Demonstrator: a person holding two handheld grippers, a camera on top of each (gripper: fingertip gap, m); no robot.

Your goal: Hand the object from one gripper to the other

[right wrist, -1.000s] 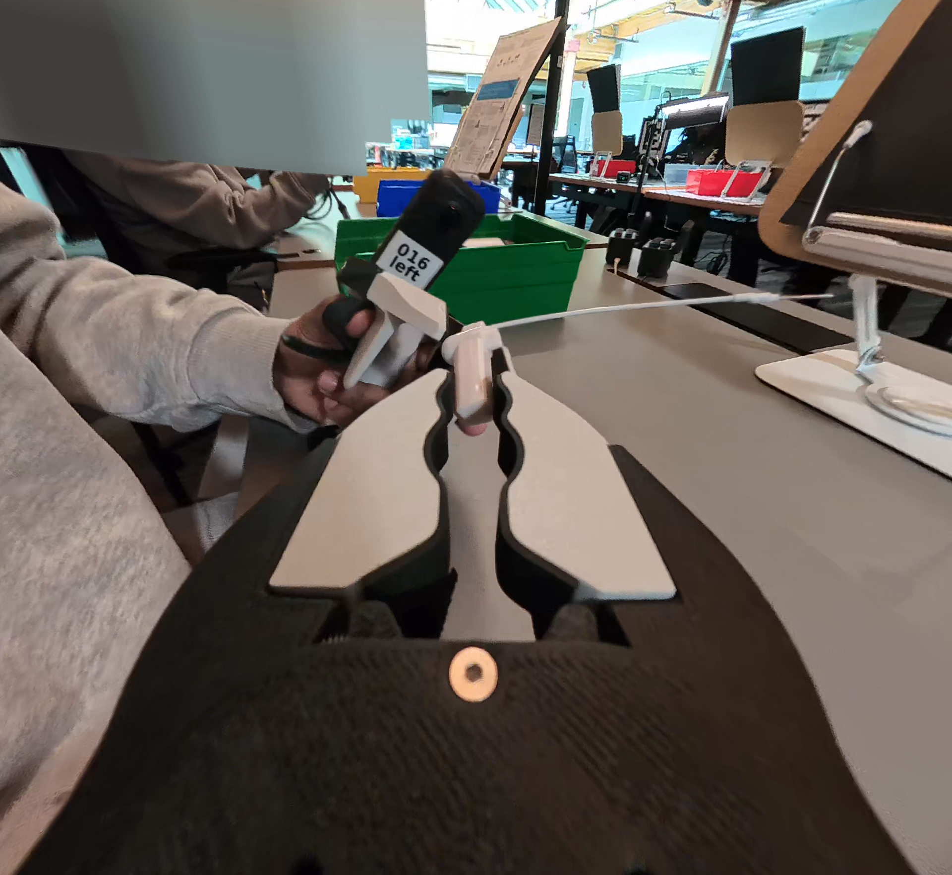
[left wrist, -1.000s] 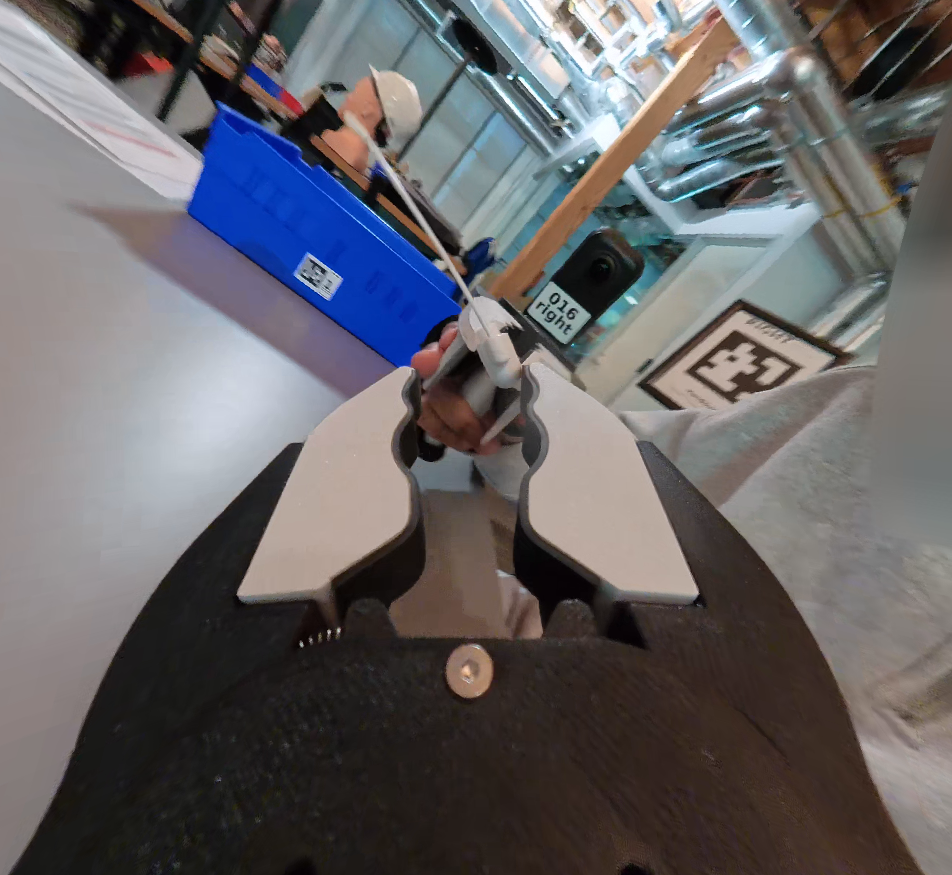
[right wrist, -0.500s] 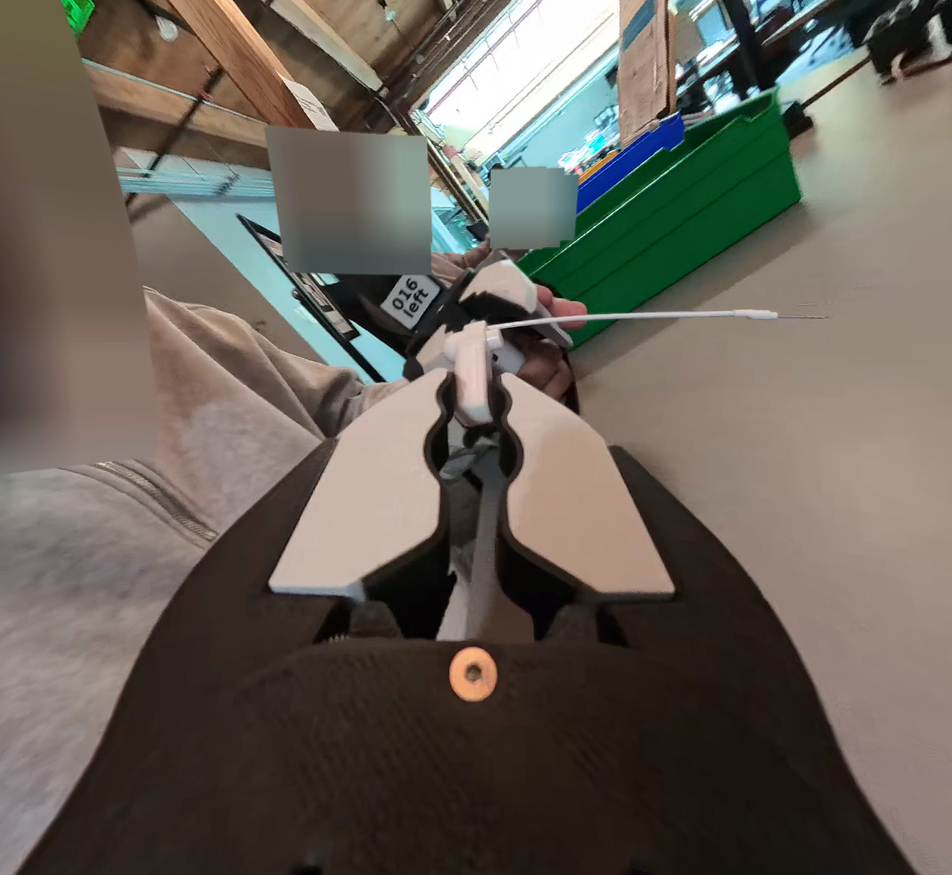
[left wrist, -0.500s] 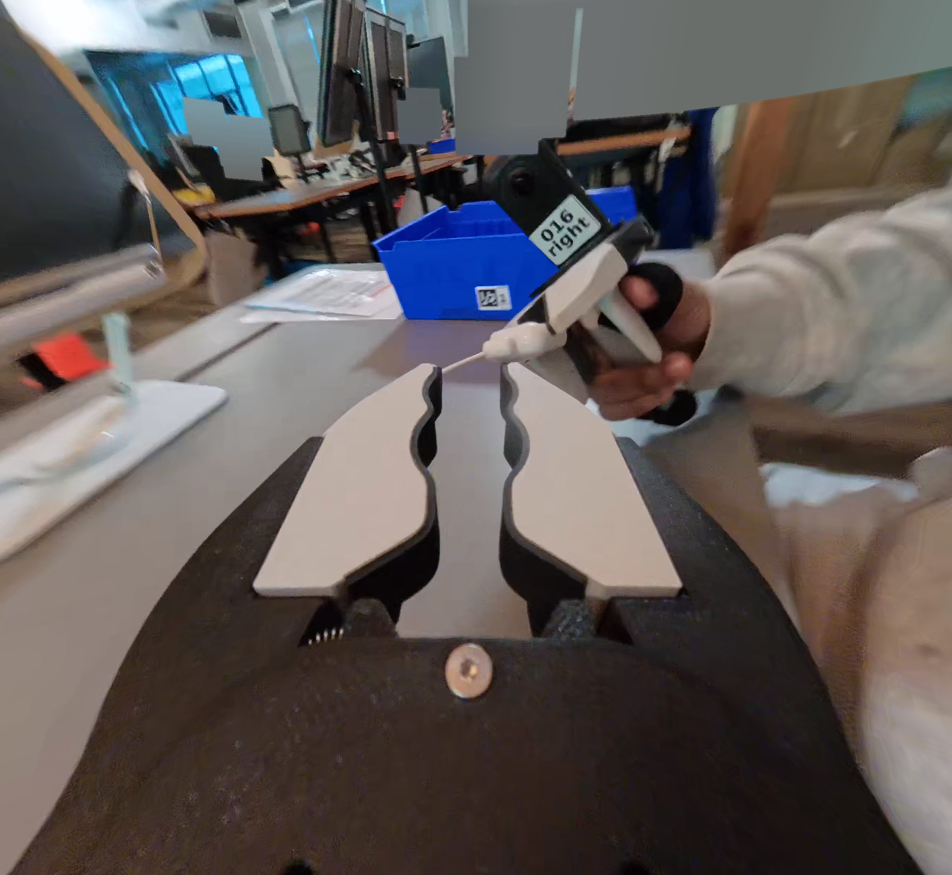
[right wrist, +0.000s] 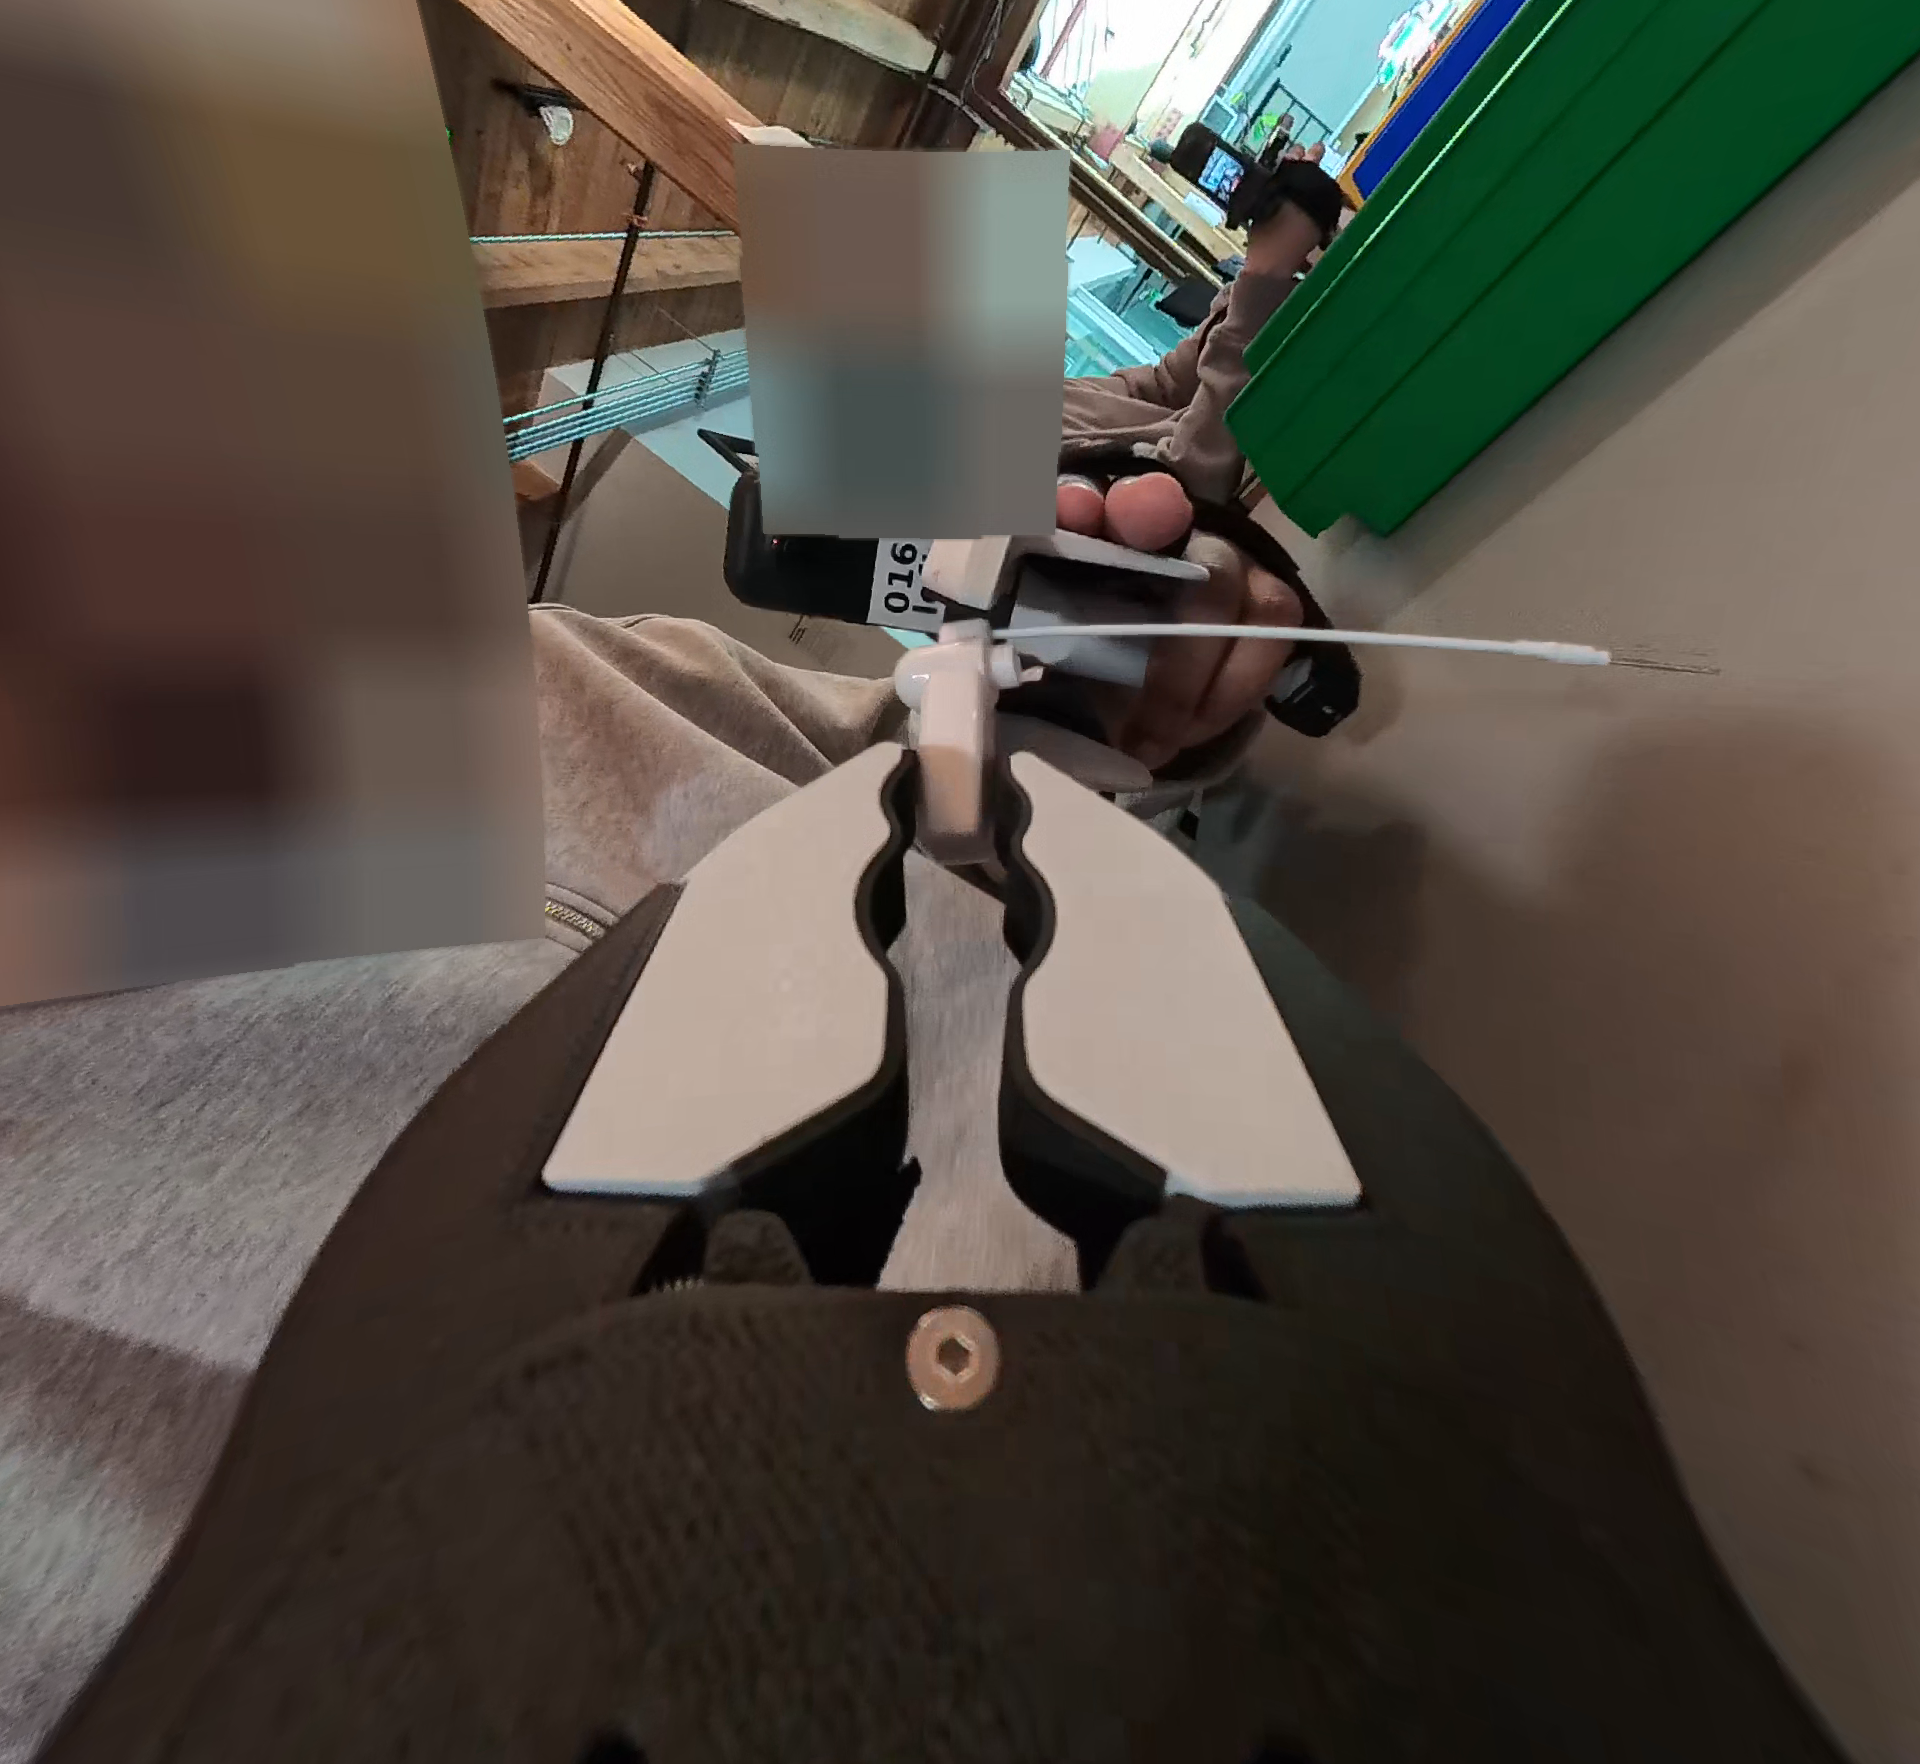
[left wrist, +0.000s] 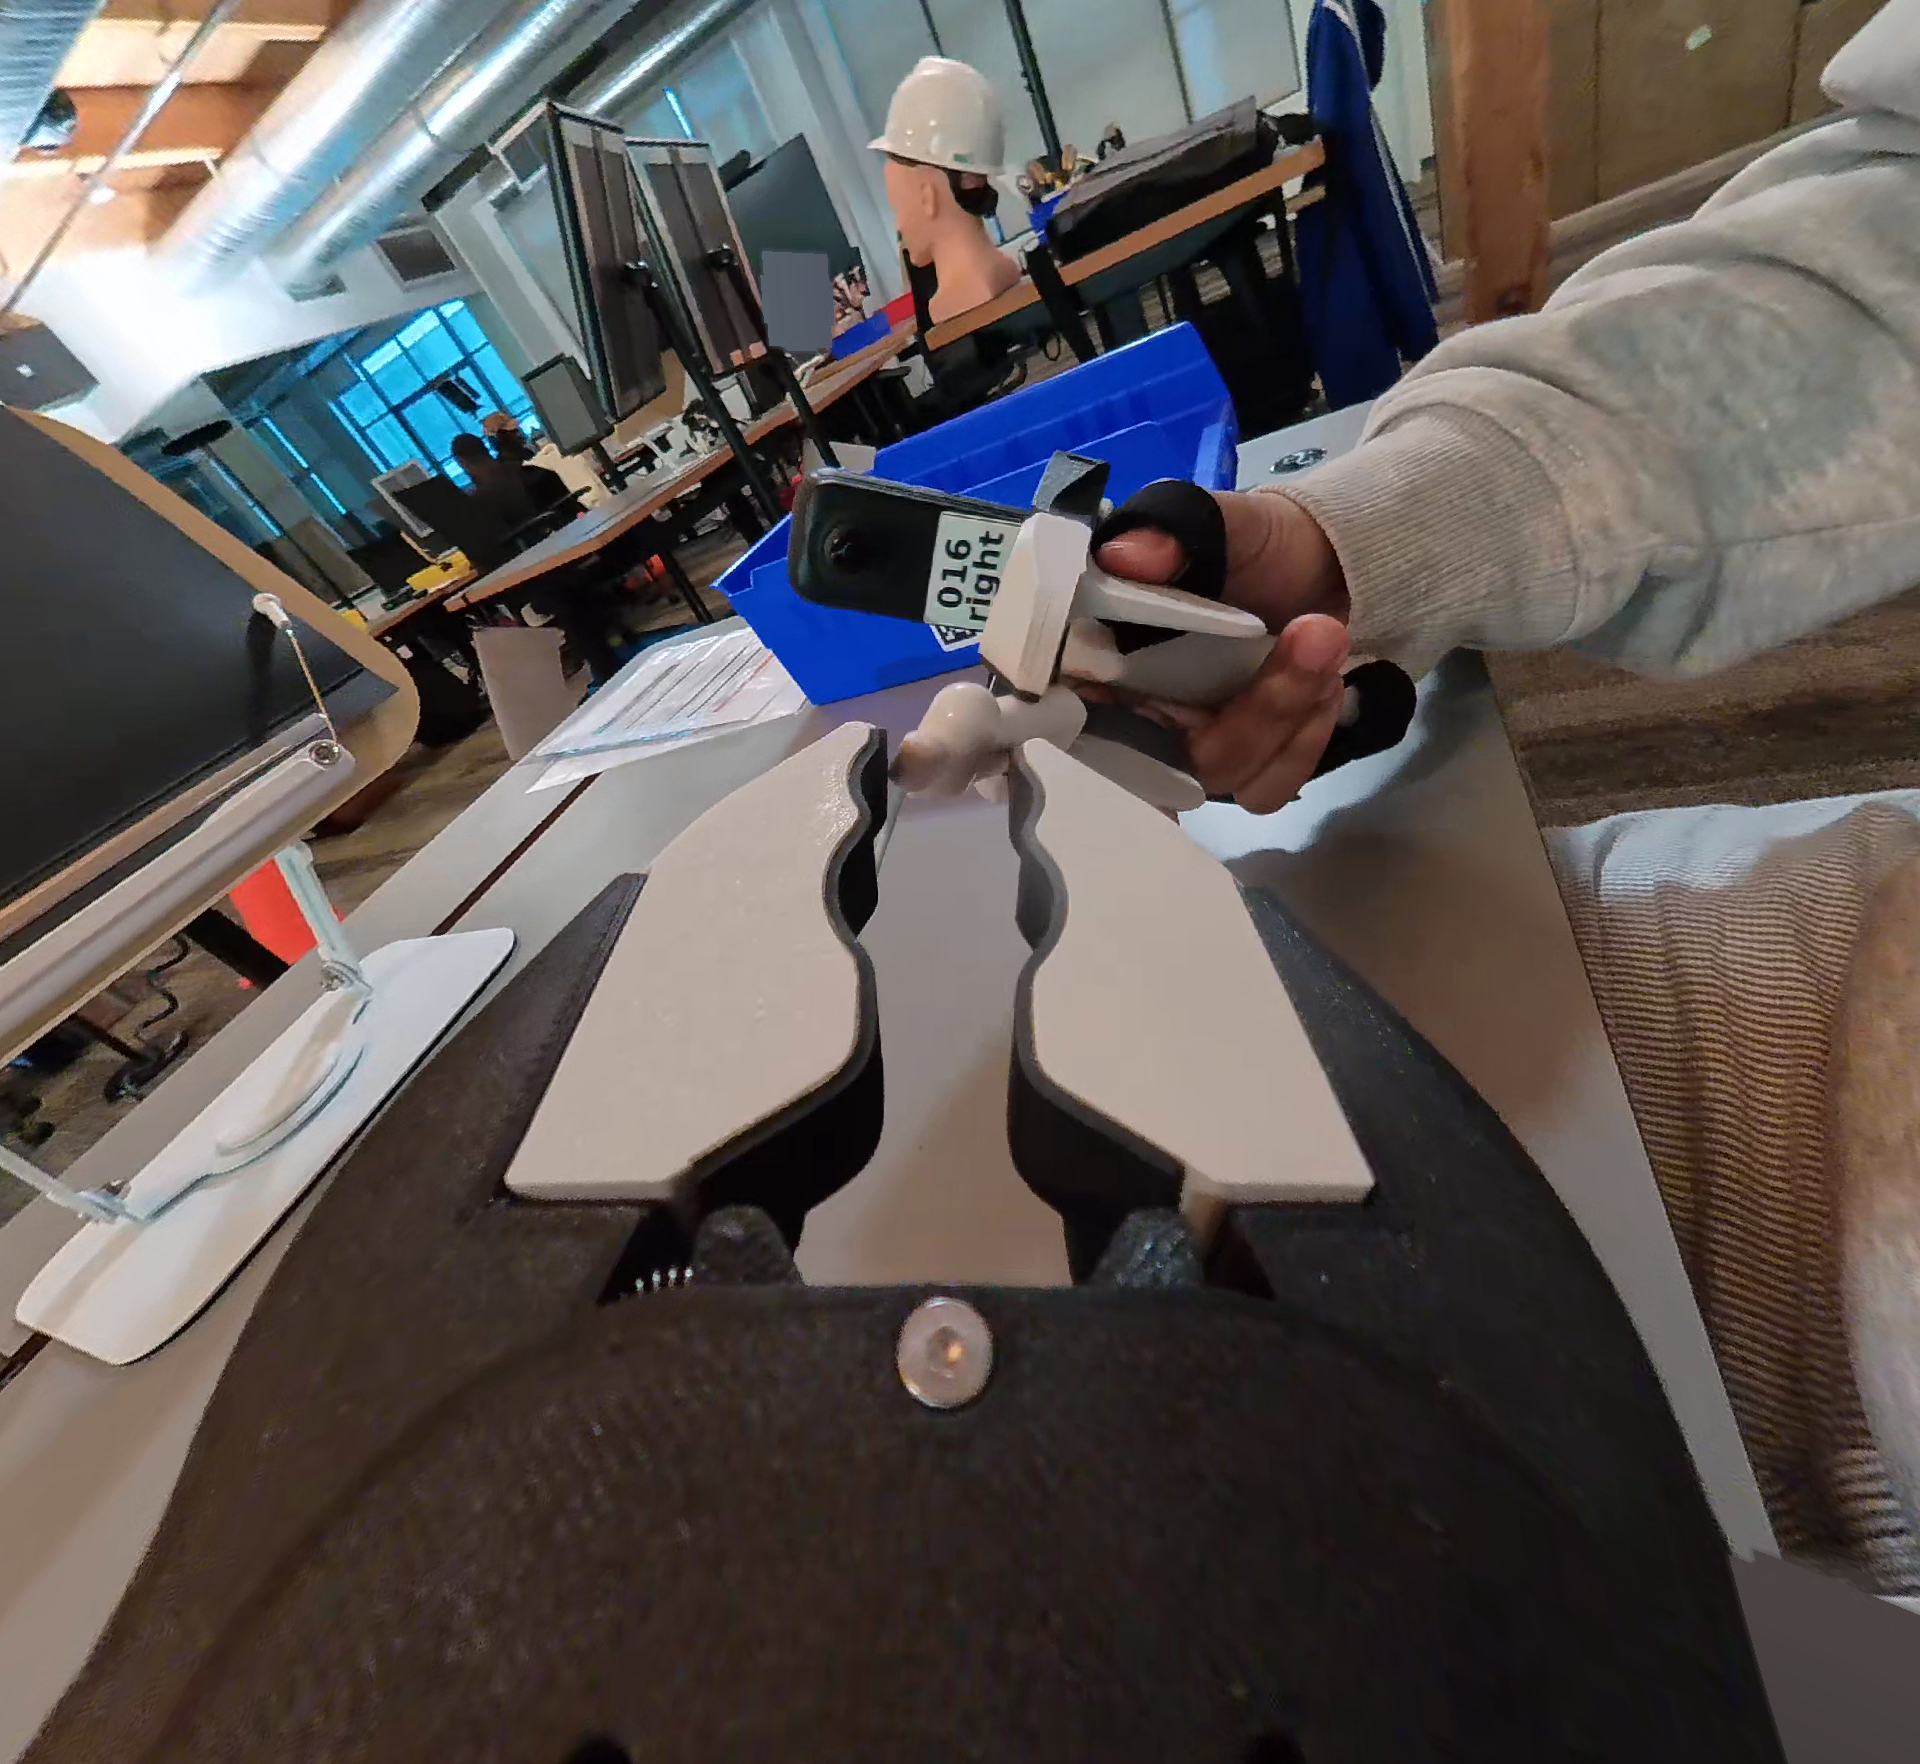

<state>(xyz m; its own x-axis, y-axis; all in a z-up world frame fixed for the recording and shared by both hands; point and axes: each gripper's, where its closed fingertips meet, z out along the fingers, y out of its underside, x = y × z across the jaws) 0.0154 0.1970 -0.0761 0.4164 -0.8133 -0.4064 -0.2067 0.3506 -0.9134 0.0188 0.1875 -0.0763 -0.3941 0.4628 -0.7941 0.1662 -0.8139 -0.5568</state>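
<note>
My right gripper [right wrist: 961, 805] is clamped on the white object [right wrist: 954, 758], whose thin wand points toward the grey table [right wrist: 1662, 488] beside the green bin [right wrist: 1558, 208]. My left gripper [left wrist: 948, 784] stands parted (nothing between its fingers), its tips just at the object's rounded end.
</note>
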